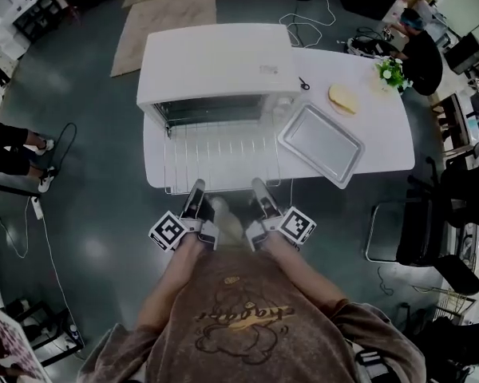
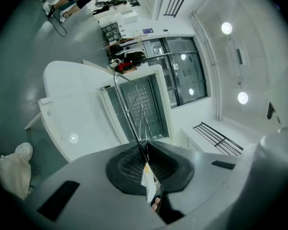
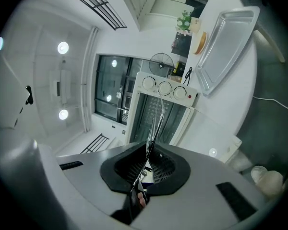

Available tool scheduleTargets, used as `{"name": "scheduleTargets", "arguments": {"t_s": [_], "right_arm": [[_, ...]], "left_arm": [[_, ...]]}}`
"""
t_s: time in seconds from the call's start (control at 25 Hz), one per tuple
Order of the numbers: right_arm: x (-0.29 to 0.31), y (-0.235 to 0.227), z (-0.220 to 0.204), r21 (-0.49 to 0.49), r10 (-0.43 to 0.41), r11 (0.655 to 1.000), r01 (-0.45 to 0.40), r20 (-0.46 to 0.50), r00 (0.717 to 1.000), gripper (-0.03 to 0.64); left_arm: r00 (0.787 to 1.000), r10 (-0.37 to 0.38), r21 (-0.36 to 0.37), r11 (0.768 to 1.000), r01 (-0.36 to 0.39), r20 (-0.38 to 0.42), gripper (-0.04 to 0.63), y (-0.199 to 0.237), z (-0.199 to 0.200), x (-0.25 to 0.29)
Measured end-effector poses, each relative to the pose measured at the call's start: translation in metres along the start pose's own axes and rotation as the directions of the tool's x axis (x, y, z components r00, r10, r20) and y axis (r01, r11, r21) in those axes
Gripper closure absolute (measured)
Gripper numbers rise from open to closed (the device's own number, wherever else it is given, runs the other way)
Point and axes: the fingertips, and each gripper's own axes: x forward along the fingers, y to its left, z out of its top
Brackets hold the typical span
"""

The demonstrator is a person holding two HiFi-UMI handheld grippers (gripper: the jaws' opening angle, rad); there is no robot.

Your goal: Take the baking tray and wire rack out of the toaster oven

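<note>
Left gripper [image 1: 195,190] [image 2: 145,150]: jaws pressed together on the near rail of the wire rack [image 1: 219,154] [image 2: 139,104], left end. Right gripper [image 1: 259,187] [image 3: 146,155]: same, jaws pinching that near rail at the right end. Both point level toward the toaster oven [image 1: 215,62] [image 3: 165,87].

Rack is held flat in front of the oven's open front. Its far edge is at the oven mouth; can't tell if it's clear of it. Its near edge sits about over the near edge of the white table [image 1: 387,134].

Baking tray [image 1: 321,144] [image 3: 228,44] is out, flat on the table, just right of the rack and angled. A flat tan item [image 1: 343,98] and a small plant [image 1: 393,72] are farther right.
</note>
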Motion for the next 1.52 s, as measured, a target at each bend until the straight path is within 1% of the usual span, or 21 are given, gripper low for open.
{"name": "scheduleTargets", "arguments": {"t_s": [0.08,0.16,0.24,0.32,0.4,0.48,0.6,0.68,0.72,0.84,0.96,1.08,1.16,1.32,1.44,1.48,1.52], "right_arm": [[-0.016,0.003,0.004,0.004,0.004,1.000,-0.004,0.027,1.000,0.603],[-0.036,0.003,0.012,0.000,-0.005,1.000,0.005,0.060,0.998,0.603],[-0.058,-0.001,0.024,-0.008,-0.025,1.000,0.026,0.100,0.995,0.603],[-0.080,-0.005,0.038,-0.008,-0.044,0.999,0.046,0.150,0.988,0.603],[-0.102,-0.009,0.051,0.004,-0.065,0.998,0.066,0.205,0.977,0.603],[-0.122,-0.011,0.064,0.003,-0.081,0.997,0.083,0.257,0.963,0.603],[-0.157,-0.016,0.085,-0.018,-0.105,0.993,0.118,0.338,0.935,0.603],[-0.184,-0.023,0.099,-0.004,-0.129,0.990,0.142,0.400,0.907,0.603],[-0.197,-0.027,0.104,0.008,-0.143,0.988,0.154,0.428,0.892,0.603],[-0.229,-0.037,0.117,0.030,-0.173,0.983,0.182,0.493,0.852,0.603],[-0.245,-0.046,0.130,0.036,-0.185,0.980,0.197,0.539,0.822,0.603],[-0.246,-0.050,0.143,0.043,-0.183,0.980,0.193,0.567,0.803,0.603],[-0.241,-0.053,0.149,0.058,-0.188,0.980,0.189,0.574,0.797,0.603],[-0.231,-0.072,0.159,0.111,-0.233,0.972,0.207,0.547,0.804,0.601],[-0.224,-0.093,0.163,0.157,-0.283,0.959,0.235,0.511,0.812,0.597],[-0.219,-0.102,0.163,0.184,-0.307,0.951,0.247,0.495,0.813,0.597],[-0.214,-0.109,0.163,0.204,-0.326,0.944,0.257,0.480,0.815,0.597]], "left_arm": [[0.999,-0.045,-0.003,0.999,0.045,-0.023,0.592,-0.013,-0.011,0.001],[0.997,-0.042,0.014,0.999,0.043,-0.062,0.592,-0.018,-0.027,0.002],[0.993,-0.049,0.008,0.999,0.050,-0.104,0.592,-0.025,-0.048,0.008],[0.987,-0.055,0.013,0.998,0.058,-0.154,0.592,-0.030,-0.070,0.017],[0.974,-0.070,0.023,0.997,0.077,-0.215,0.592,-0.038,-0.091,0.027],[0.957,-0.100,0.018,0.994,0.109,-0.272,0.592,-0.048,-0.112,0.038],[0.928,-0.111,0.019,0.992,0.125,-0.355,0.592,-0.057,-0.149,0.052],[0.903,-0.133,-0.014,0.990,0.139,-0.408,0.592,-0.067,-0.179,0.062],[0.889,-0.140,-0.019,0.989,0.147,-0.437,0.592,-0.070,-0.193,0.066],[0.844,-0.139,0.009,0.986,0.168,-0.518,0.592,-0.076,-0.226,0.077],[0.811,-0.147,0.009,0.983,0.185,-0.567,0.592,-0.081,-0.248,0.091],[0.785,-0.154,0.010,0.980,0.200,-0.600,0.592,-0.087,-0.258,0.109],[0.771,-0.155,0.010,0.979,0.204,-0.617,0.592,-0.088,-0.259,0.122],[0.756,-0.147,0.017,0.979,0.205,-0.638,0.592,-0.082,-0.265,0.150],[0.736,-0.154,0.003,0.978,0.208,-0.659,0.592,-0.078,-0.273,0.171],[0.731,-0.148,0.010,0.978,0.207,-0.666,0.592,-0.074,-0.272,0.179],[0.729,-0.117,0.043,0.980,0.196,-0.675,0.592,-0.065,-0.270,0.186]]}}
